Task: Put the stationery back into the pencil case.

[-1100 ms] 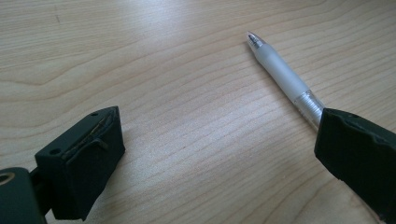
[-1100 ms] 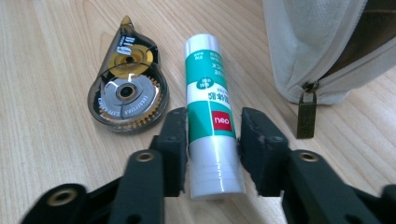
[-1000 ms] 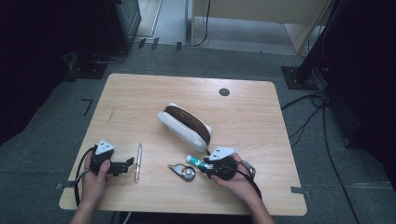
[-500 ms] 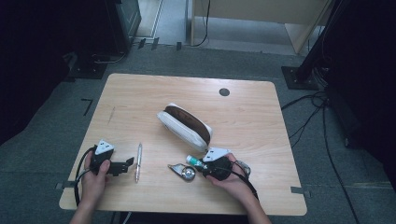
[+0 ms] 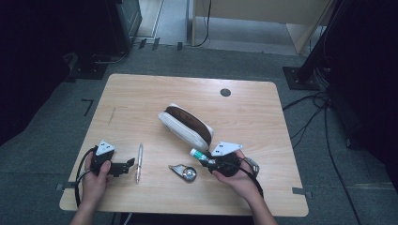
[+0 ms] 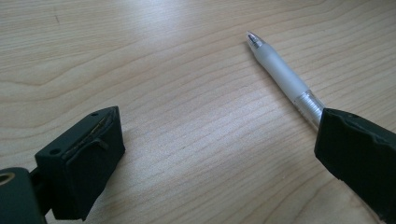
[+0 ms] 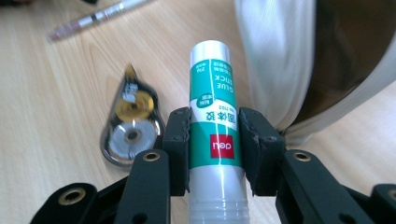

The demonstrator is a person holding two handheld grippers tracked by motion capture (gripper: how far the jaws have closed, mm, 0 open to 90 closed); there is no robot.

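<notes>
Glue stick [image 7: 214, 135] clamped between right gripper [image 7: 215, 142] pads, apparently mid-body.

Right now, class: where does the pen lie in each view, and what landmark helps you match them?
High view: pen lower left, beside the left gripper.
Left gripper view: pen upper right, running under the right-hand jaw.
Right gripper view: pen top left.
Shared landmark: the table.

Pen [image 5: 139, 162] left of correction tape [image 5: 184, 172], pouch [image 5: 185, 124] behind both
</notes>
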